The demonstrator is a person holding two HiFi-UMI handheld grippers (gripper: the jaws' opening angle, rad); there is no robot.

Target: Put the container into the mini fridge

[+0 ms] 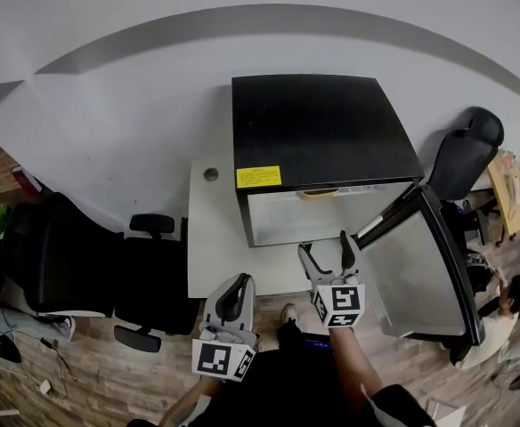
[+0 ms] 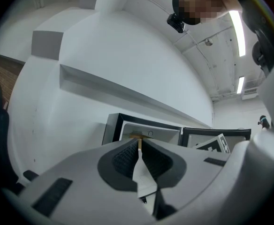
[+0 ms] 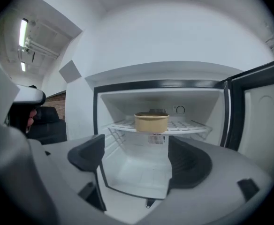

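Note:
A round tan container [image 3: 151,122] stands on the wire shelf [image 3: 186,125] inside the black mini fridge [image 1: 318,127], whose door [image 1: 425,265] hangs open to the right. Only the container's rim [image 1: 318,193] shows in the head view. My right gripper [image 1: 329,255] is open and empty, a short way in front of the fridge opening and pointing at it. My left gripper [image 1: 234,297] is shut with nothing in it, lower left over the white table [image 1: 215,238]. In the left gripper view the pads [image 2: 127,157] meet, and the fridge [image 2: 148,132] lies beyond.
Black office chairs [image 1: 86,265] stand left of the table, another chair [image 1: 465,154] right of the fridge. A white wall [image 1: 109,123] lies behind. Wood floor [image 1: 82,372] shows at lower left.

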